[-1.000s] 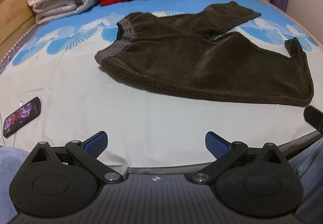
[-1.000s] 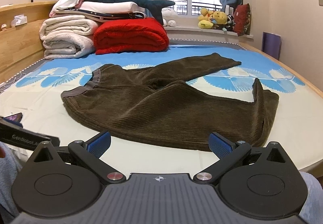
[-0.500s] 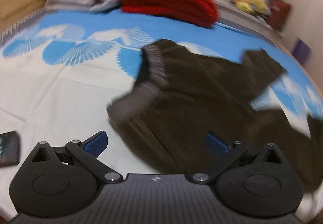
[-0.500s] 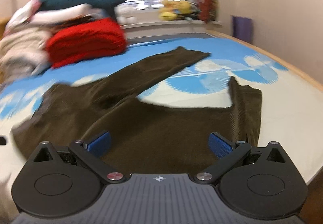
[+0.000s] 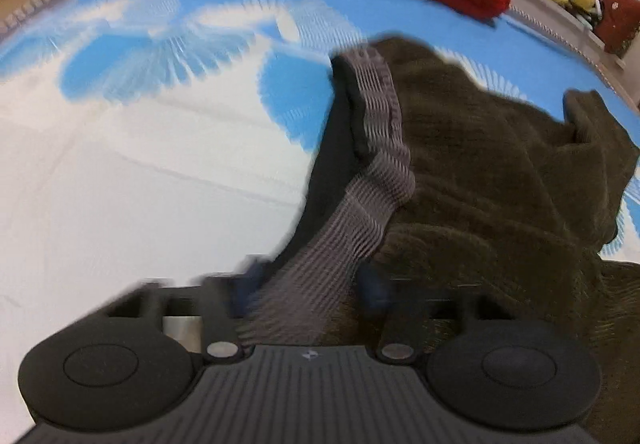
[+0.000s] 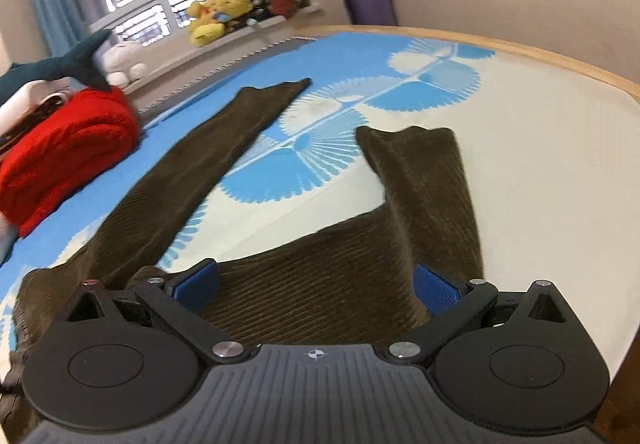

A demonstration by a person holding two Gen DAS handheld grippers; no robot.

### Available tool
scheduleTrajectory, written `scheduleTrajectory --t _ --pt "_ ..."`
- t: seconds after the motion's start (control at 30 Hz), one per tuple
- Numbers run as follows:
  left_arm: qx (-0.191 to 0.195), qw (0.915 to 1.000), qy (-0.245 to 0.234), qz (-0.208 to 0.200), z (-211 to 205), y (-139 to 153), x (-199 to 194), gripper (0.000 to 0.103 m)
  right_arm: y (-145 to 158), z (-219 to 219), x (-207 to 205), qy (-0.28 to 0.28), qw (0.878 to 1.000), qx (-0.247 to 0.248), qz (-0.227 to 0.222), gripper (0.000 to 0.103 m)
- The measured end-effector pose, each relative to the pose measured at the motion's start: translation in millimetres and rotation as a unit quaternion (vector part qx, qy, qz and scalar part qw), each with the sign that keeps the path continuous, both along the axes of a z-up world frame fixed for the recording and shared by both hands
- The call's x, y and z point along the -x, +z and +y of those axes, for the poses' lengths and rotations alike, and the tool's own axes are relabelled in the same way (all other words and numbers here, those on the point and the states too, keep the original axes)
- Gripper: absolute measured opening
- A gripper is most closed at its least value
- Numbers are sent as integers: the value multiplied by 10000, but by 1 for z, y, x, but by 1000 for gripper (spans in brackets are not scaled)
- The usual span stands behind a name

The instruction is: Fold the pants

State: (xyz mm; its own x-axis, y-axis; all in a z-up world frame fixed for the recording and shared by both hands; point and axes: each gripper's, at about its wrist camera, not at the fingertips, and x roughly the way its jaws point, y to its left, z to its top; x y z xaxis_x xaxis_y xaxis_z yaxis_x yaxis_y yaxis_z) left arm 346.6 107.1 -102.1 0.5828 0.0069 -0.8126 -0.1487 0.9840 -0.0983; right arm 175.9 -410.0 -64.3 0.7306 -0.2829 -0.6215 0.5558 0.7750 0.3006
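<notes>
The brown corduroy pants [image 5: 500, 180] lay spread on the bed [image 5: 140, 172], directly under and ahead of both grippers. The left gripper [image 5: 308, 288] was positioned over the grey ribbed waistband [image 5: 380, 148]; its jaws were closing with a strip of that waistband between them, though motion blur prevented confirming that the pads pressed on the fabric. The rest of the waistband ran ahead of the left gripper, with the seat of the pants to its right. The right gripper [image 6: 316, 284] stood with its jaws wide apart above the near leg, its blue pads [image 6: 434, 290] clamping nothing. Ahead of it to the right, the near leg's end was turned back; the far leg extended ahead and left toward a folded red blanket [image 6: 64, 148].
</notes>
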Motion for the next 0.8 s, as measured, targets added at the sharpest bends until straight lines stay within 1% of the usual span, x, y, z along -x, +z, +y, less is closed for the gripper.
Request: scheduleTrajectory --t 0.03,0.07,0.1,0.17,0.23,0.3,0.33,0.4,0.47,0.5,0.53,0.57,0.6,0.67,0.7,0.73,0.8 --pt "87 9999 -12 -142 4 10 9 16 -1 -3 0 -65 10000 -56 7 102" --pt "152 9996 21 -255 10 21 19 13 -1 -7 1 -155 9998 -127 3 102" --pt "109 9993 12 -357 14 30 32 13 -2 -11 3 -237 9996 -184 -12 102" --pt "-98 9988 -28 -472 21 39 62 12 -1 -18 9 -419 9989 -220 -41 102" --pt "-251 9989 -100 -375 32 36 92 12 0 -27 16 -618 9978 -229 -64 102" --pt "-240 9995 64 -175 47 26 111 11 0 -39 23 -834 9961 -292 -68 102" --pt "-243 9994 187 -142 53 25 117 11 0 -47 26 -1012 9943 -330 -68 102" --pt "-352 9986 282 -268 62 26 127 11 3 -63 31 -1340 9903 -334 -138 102" --pt "-378 9981 324 -362 66 26 132 11 8 -82 34 -1663 9856 -177 -264 102" --pt "-405 9981 300 -360 65 25 133 11 10 -92 31 -1726 9845 -59 -302 102" --pt "-486 9977 268 -389 62 23 133 11 10 -101 27 -1674 9855 -9 -276 102" --pt "-587 9971 241 -409 57 21 133 11 9 -110 18 -1502 9885 10 -197 102" --pt "-669 9967 231 -398 53 19 133 11 6 -116 7 -1271 9918 4 -123 102" --pt "-714 9963 288 -373 49 15 133 12 -5 -121 -17 -677 9977 -63 47 101" --pt "-714 9963 321 -349 49 13 132 12 -12 -120 -30 -449 9988 -42 168 97" --pt "-700 9964 352 -328 50 12 131 12 -17 -117 -41 -330 9991 81 253 93" --pt "-702 9964 369 -301 50 9 131 13 -24 -117 -56 -417 9975 398 397 92"
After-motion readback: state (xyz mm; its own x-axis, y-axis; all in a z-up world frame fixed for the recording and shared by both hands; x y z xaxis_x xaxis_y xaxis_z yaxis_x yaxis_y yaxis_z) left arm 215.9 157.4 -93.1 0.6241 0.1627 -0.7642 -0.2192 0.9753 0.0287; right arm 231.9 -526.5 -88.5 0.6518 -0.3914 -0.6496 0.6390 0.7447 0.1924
